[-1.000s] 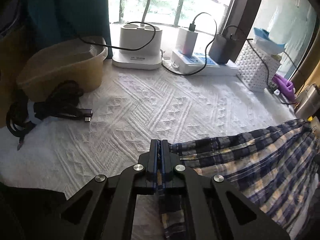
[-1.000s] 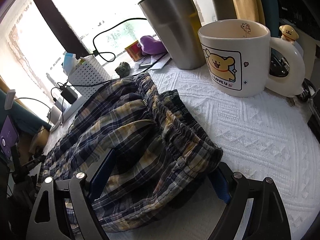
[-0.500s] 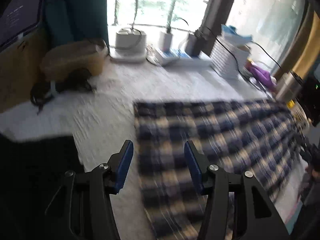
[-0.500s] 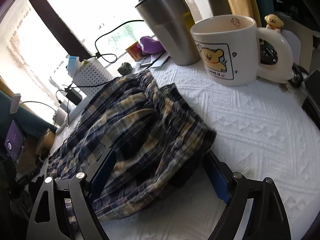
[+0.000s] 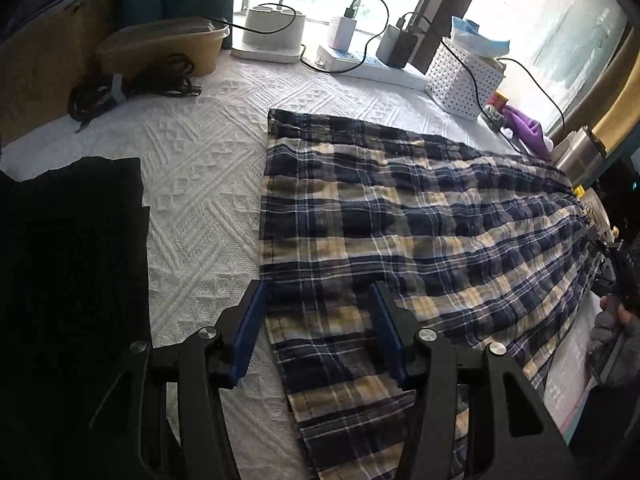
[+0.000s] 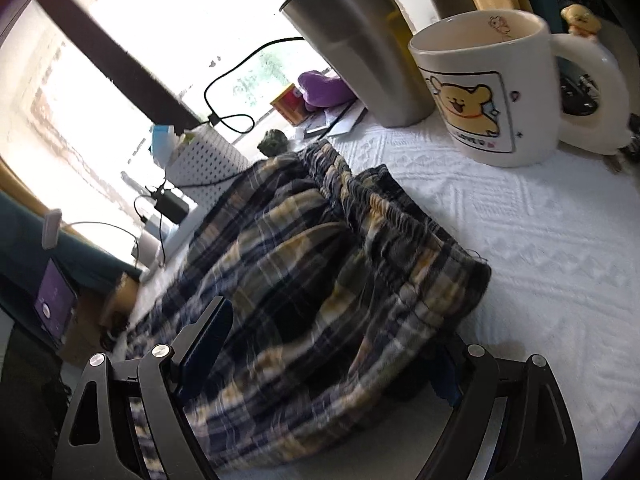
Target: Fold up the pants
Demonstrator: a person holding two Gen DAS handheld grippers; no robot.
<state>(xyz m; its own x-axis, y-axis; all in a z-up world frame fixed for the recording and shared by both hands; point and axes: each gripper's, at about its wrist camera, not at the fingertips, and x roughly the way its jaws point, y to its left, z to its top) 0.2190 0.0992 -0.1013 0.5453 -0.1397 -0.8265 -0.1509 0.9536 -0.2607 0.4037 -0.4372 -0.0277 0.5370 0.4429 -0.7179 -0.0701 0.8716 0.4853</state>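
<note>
Released since a second ago: my left gripper [image 5: 316, 332] has let go of the hem, jaws half apart, empty, above the leg end.

Plaid pants [image 5: 420, 224] lie flat across the white bench [image 5: 192, 168]. Right gripper [image 6: 320, 364] stands wide around the bunched waistband [image 6: 404, 240]; contact unclear. I judge fold waist toward hem next; mug [image 6: 492, 92] and tumbler [image 6: 356, 48] crowd the right, open room left.

i'm in a lived-in home room by a window: white textured bedspread [image 5: 200, 168], cartoon mug [image 6: 492, 92] at 1 o'clock, steel tumbler [image 6: 360, 48] at 12, power strip [image 5: 372, 68] with chargers on the sill
</note>
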